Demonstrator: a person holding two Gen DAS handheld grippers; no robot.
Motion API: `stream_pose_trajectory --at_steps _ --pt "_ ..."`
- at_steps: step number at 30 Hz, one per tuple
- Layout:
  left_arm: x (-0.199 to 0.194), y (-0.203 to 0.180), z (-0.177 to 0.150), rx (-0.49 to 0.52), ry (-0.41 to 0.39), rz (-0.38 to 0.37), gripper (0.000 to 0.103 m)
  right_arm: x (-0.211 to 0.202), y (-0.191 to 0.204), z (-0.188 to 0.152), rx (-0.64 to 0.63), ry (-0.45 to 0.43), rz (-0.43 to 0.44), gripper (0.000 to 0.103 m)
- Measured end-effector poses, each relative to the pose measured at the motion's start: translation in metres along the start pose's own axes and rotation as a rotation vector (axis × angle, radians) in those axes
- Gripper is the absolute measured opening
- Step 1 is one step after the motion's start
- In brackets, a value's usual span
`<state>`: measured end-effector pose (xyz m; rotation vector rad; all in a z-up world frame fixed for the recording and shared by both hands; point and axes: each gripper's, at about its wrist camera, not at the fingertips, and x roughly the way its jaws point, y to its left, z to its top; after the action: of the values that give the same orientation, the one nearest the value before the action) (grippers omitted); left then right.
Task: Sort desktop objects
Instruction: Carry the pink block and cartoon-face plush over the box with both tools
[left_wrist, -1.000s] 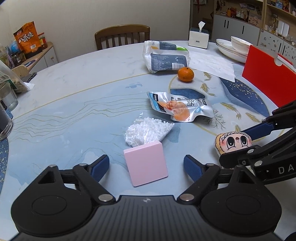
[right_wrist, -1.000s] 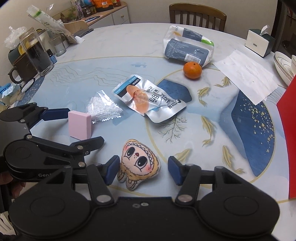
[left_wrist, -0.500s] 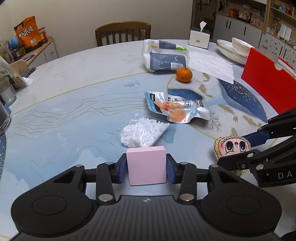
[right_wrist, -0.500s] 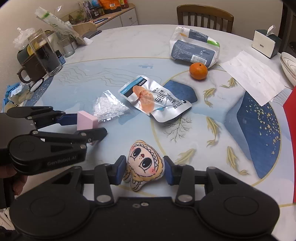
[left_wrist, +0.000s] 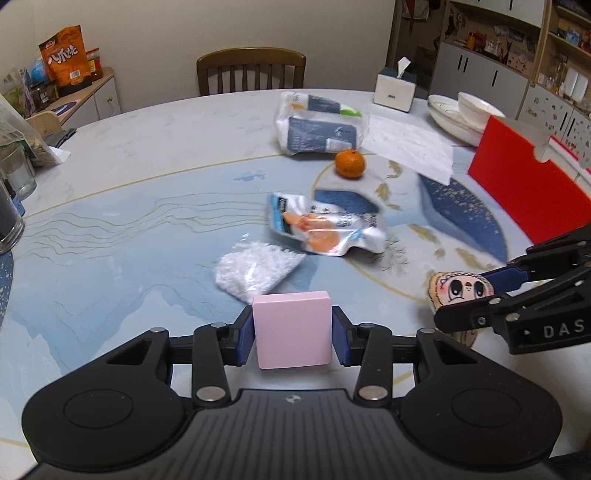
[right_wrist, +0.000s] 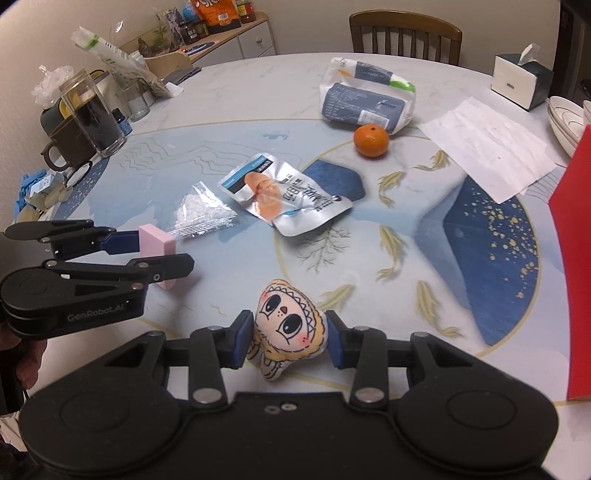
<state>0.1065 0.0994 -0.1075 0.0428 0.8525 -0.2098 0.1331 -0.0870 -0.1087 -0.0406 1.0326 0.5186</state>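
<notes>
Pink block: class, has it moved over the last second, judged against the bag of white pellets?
Yes. The pink block has lifted off the table, up beside the bag of white pellets.

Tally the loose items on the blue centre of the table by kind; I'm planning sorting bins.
Held in tongs: 2, pink block in left tongs, doll plush in right tongs
Sealed bags: 3, snack pouch, white granule bag, wipes pack
Fruit: 1, orange
Total: 6

Soft, even indoor light, faint shadows, strong fisheye bending at edges, slight motion blur mid-table.
</notes>
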Motion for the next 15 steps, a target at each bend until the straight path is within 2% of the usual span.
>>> stream_pose_trajectory --at_steps 15 --pt "-0.026 -0.063 0.027 -0.005 -0.050 -0.048 0.041 -0.058 -0.054 0.004 0.023 -0.083 0.041 0.039"
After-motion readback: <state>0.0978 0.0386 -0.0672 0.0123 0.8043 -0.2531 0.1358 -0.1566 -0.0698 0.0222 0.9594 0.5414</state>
